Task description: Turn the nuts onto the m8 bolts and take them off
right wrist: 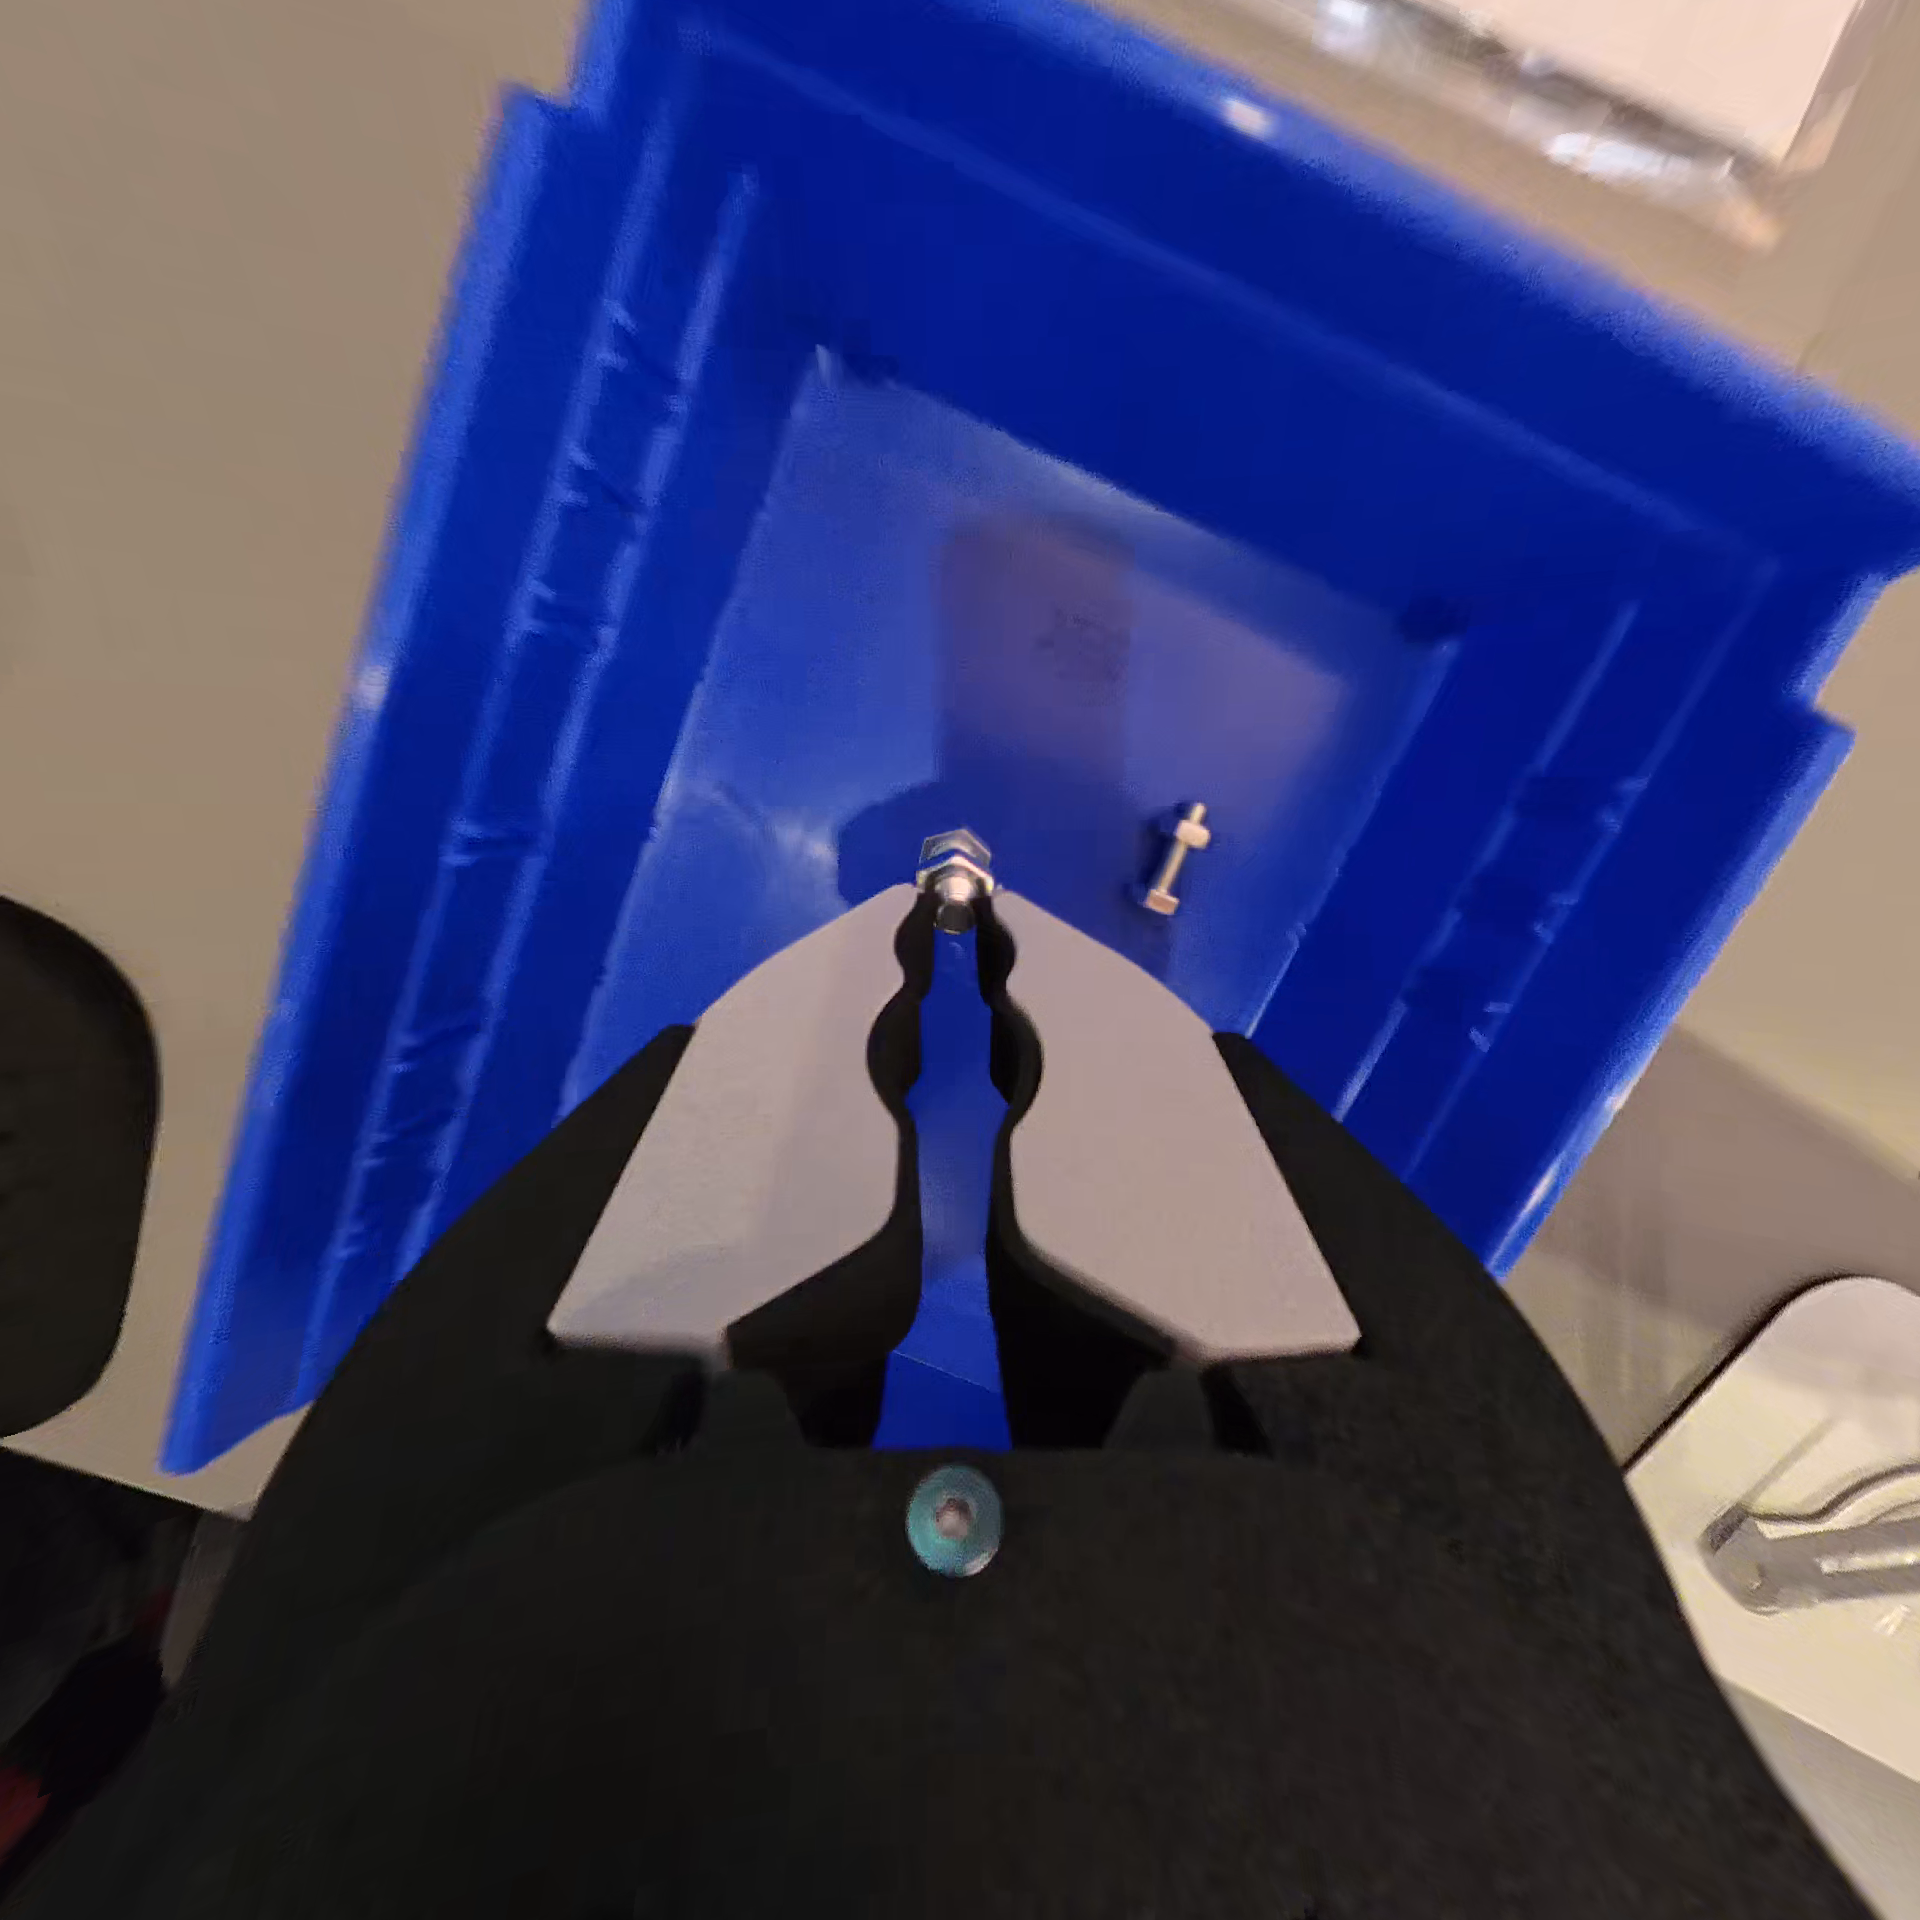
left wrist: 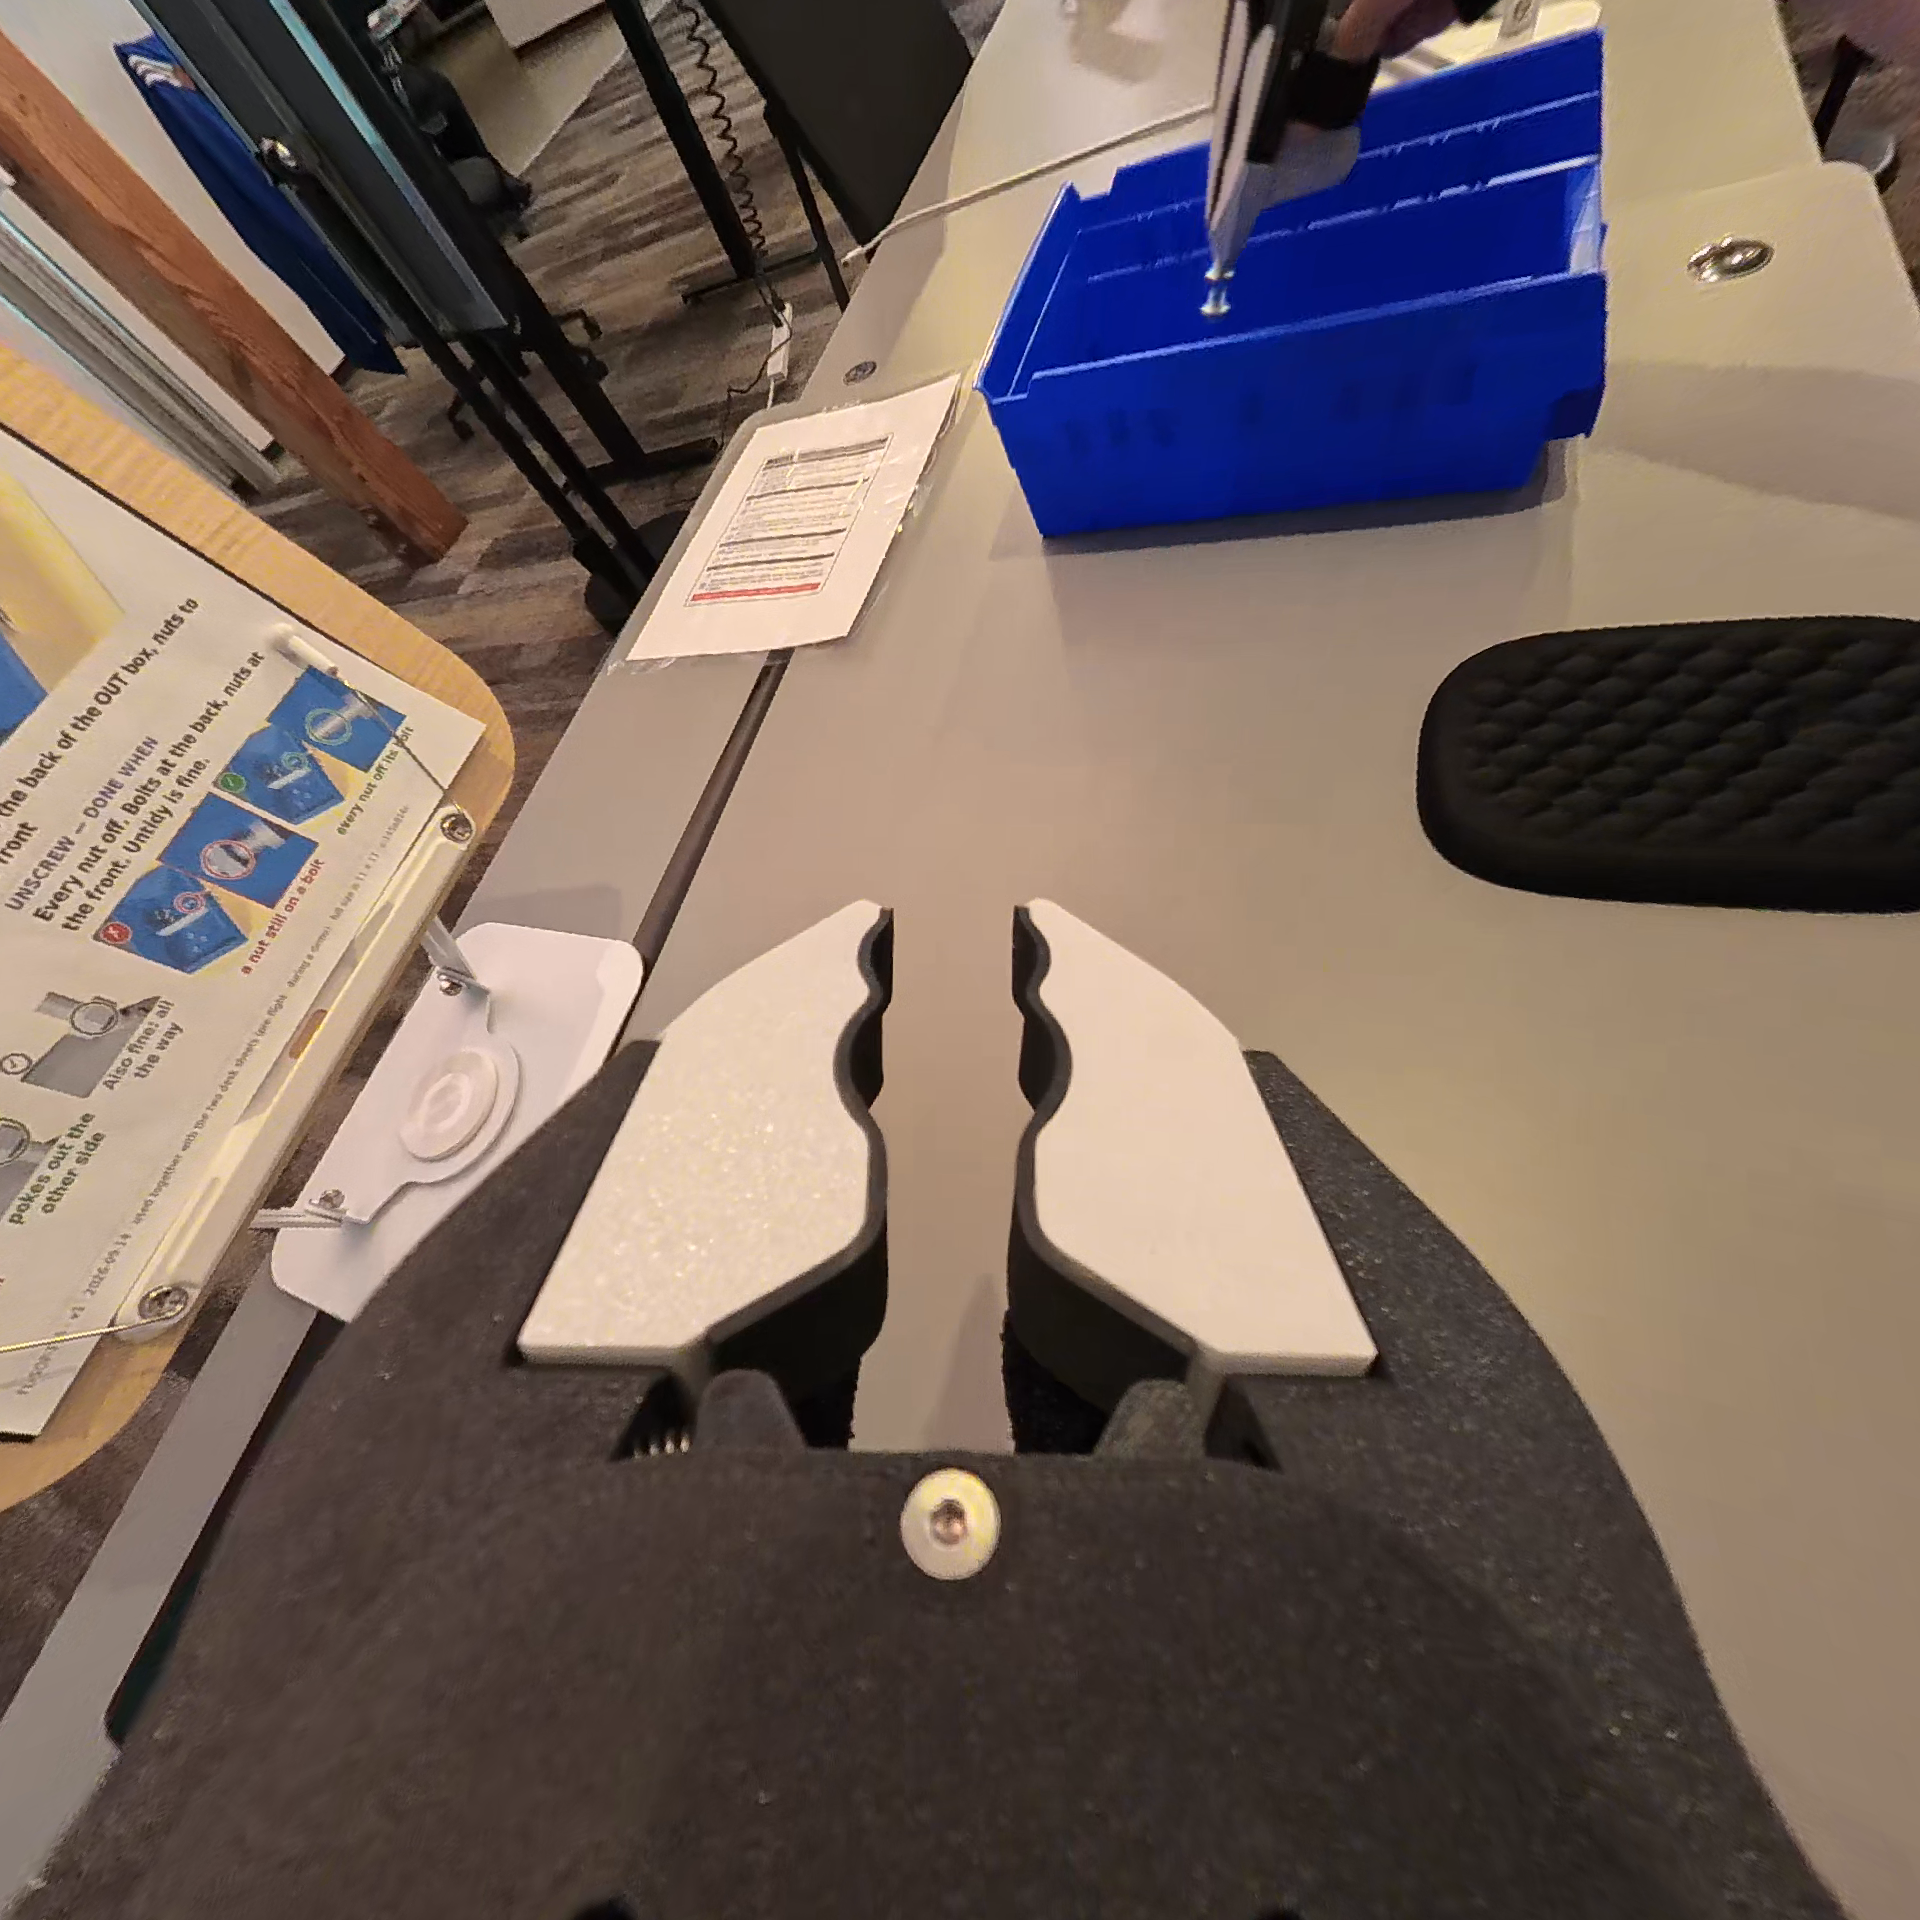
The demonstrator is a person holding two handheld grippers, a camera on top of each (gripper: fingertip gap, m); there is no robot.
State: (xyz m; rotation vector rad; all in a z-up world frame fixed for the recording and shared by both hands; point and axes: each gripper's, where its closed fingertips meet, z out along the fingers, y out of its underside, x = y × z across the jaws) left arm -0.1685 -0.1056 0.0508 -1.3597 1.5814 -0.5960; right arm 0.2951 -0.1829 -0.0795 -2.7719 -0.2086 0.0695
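My right gripper (right wrist: 954, 906) is shut on a silver bolt with a nut on it (right wrist: 954, 868), held point-down over the inside of a blue bin (right wrist: 499, 727). A second bolt with a nut (right wrist: 1174, 857) lies on the bin floor to the right. In the left wrist view the right gripper (left wrist: 1218, 272) hangs over the blue bin (left wrist: 1299, 436) with the bolt (left wrist: 1216, 291) at its tip. My left gripper (left wrist: 951, 925) is open and empty, low over the grey table (left wrist: 1143, 748), well short of the bin.
A black padded rest (left wrist: 1683, 758) lies on the table to the right. A sheet in a clear sleeve (left wrist: 795, 520) lies left of the bin. An instruction board on a white stand (left wrist: 208, 883) sits at the left edge. A metal fitting (left wrist: 1730, 255) is set in the table.
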